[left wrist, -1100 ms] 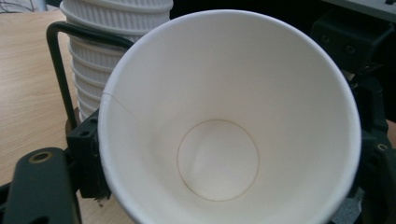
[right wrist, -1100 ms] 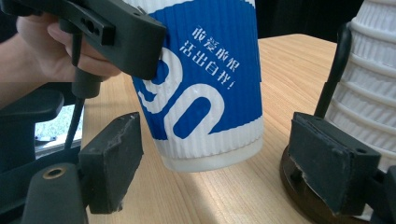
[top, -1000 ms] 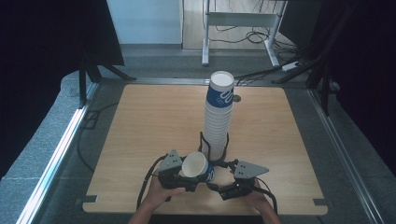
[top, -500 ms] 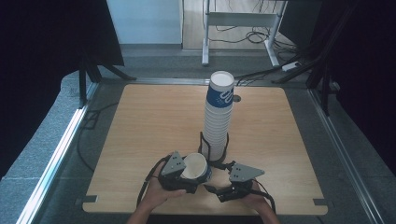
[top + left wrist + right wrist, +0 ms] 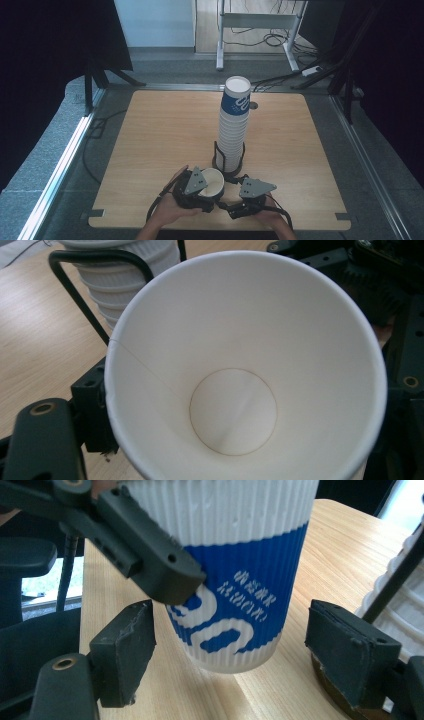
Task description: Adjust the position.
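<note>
I note the left gripper (image 5: pixel 207 186) clamped on a paper cup (image 5: pixel 213 182); right gripper (image 5: pixel 235 196) at its 3 o'clock, pads wide apart, untouching.

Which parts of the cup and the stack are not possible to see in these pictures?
- Left gripper view: the cup covers its own outside and most of the left gripper's jaws.
- Right gripper view: the cup's rim is cut by the top edge.
- High view: the stack has its base hidden by its black holder.

Both grippers are black with blocky jaws, grey three-cornered top plates, trailing cables.
</note>
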The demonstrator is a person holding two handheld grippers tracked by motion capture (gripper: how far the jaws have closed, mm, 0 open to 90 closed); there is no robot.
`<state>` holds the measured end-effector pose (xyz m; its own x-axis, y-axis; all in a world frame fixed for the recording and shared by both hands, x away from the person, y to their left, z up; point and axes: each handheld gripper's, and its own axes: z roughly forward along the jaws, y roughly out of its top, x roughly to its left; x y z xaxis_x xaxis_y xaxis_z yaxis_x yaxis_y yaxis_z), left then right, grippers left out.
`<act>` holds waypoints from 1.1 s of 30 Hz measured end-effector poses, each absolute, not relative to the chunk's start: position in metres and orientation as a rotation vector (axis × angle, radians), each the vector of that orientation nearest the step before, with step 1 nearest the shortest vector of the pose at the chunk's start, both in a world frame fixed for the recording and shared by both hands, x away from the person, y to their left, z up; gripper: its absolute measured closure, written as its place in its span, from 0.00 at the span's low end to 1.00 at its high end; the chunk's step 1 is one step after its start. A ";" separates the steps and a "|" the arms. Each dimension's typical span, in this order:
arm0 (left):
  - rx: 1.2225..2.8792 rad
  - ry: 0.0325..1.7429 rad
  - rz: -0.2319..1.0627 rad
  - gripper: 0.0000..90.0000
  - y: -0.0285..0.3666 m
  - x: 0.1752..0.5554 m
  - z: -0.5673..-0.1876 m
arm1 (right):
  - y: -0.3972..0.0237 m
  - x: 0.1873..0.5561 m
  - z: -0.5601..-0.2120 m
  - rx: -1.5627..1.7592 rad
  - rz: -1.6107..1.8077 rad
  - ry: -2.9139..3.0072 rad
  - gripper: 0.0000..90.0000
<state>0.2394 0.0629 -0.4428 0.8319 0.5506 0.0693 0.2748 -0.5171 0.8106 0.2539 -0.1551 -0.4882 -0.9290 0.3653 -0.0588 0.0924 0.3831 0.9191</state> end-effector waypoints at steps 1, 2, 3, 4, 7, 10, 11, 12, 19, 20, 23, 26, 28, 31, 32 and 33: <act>2.151 0.595 0.403 0.19 0.062 0.239 -0.443 | -0.154 0.254 -0.489 0.402 1.563 2.396 0.23; 2.165 0.585 0.405 0.19 0.060 0.238 -0.443 | -0.153 0.253 -0.489 0.399 1.561 2.401 0.22; 2.182 0.578 0.410 0.19 0.059 0.237 -0.443 | -0.152 0.253 -0.490 0.394 1.555 2.407 0.22; 2.201 0.565 0.420 0.19 0.058 0.237 -0.443 | -0.150 0.253 -0.491 0.390 1.548 2.412 0.22; 2.228 0.547 0.424 0.19 0.055 0.235 -0.445 | -0.146 0.251 -0.493 0.375 1.532 2.430 0.22; 2.243 0.534 0.417 0.19 0.053 0.235 -0.447 | -0.141 0.250 -0.496 0.357 1.516 2.444 0.22; 2.251 0.533 0.418 0.19 0.052 0.235 -0.447 | -0.140 0.250 -0.497 0.354 1.508 2.445 0.22; 2.256 0.533 0.418 0.19 0.051 0.235 -0.448 | -0.139 0.250 -0.497 0.351 1.505 2.444 0.23; 2.252 0.540 0.403 0.19 0.052 0.237 -0.450 | -0.137 0.250 -0.501 0.346 1.484 2.443 0.28; 2.252 0.540 0.403 0.19 0.052 0.237 -0.450 | -0.137 0.250 -0.501 0.346 1.484 2.443 0.28; 2.242 0.550 0.401 0.18 0.052 0.238 -0.451 | -0.136 0.249 -0.500 0.343 1.465 2.432 0.29; 2.227 0.554 0.400 0.17 0.053 0.238 -0.451 | -0.137 0.249 -0.500 0.343 1.466 2.425 0.29; 2.202 0.570 0.415 0.13 0.053 0.238 -0.450 | -0.139 0.250 -0.499 0.357 1.487 2.414 0.30; 2.142 0.574 0.384 0.06 0.056 0.237 -0.446 | -0.143 0.252 -0.499 0.380 1.520 2.399 0.30; 2.123 0.573 0.373 0.06 0.057 0.237 -0.445 | -0.144 0.253 -0.499 0.392 1.525 2.393 0.30; 2.108 0.571 0.366 0.05 0.059 0.237 -0.443 | -0.146 0.254 -0.499 0.405 1.533 2.391 0.30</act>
<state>0.2368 0.0588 -0.4434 0.8498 0.5251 0.0452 0.2608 -0.4935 0.8297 0.2539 -0.1455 -0.4989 -0.9240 0.3748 -0.0765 0.0867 0.4001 0.9124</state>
